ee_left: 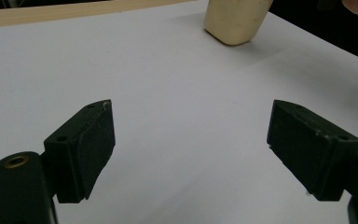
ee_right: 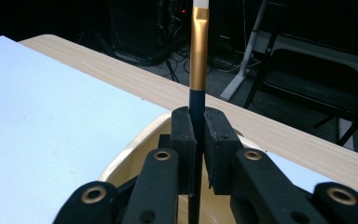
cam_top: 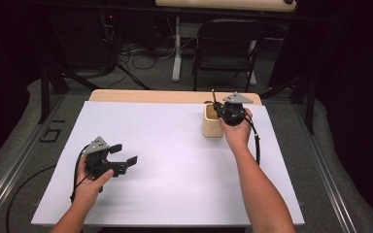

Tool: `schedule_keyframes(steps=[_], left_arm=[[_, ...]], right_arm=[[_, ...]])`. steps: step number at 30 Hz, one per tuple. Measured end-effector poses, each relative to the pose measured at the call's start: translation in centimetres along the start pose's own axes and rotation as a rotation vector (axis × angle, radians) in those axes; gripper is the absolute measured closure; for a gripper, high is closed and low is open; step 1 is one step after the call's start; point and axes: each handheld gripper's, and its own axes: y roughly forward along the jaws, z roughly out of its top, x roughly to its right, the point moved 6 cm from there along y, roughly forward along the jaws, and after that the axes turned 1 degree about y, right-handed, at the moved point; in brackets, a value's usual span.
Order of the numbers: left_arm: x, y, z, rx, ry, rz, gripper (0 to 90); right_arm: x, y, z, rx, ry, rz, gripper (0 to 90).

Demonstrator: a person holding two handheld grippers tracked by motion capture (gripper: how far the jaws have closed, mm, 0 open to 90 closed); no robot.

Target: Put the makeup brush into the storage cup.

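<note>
Left gripper: lower left of the high view, resting low over the white sheet; jaws spread wide, nothing between them.
Left gripper view: both pads stand apart over bare white sheet; the cream holder sits at the top edge.
Right gripper: upper centre-right of the high view, above the holder's mouth; jaws clenched on a slim black brush with a gold ferrule.
Brush position: upright, shaft running down between the pads into the holder below.
Holder: near the far edge of the sheet, just before the wooden table edge.
Step in hand: judged as the brush being set into, or drawn from, the holder; direction cannot be told.
Next move: keep the shaft vertical and clear of the rim; release only once it is seated.
Background: folding chair, well beyond the table.
</note>
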Motion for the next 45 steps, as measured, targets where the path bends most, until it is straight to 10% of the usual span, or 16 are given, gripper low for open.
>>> schedule_keyframes(steps=[15,25,45], left_arm=[[0.0,0.0,0.0,-0.001,0.001,0.0,15.5],[0.0,0.0,0.0,0.001,-0.002,0.001,15.5],[-0.2,-0.2,0.1,0.007,-0.007,0.008,15.6]], right_arm=[[-0.2,0.0,-0.3,-0.018,0.004,0.006,83.0],[0.4,-0.9,-0.1,-0.009,0.047,-0.026,47.6],[-0.4,-3.1,0.2,-0.018,0.017,0.003,40.9]])
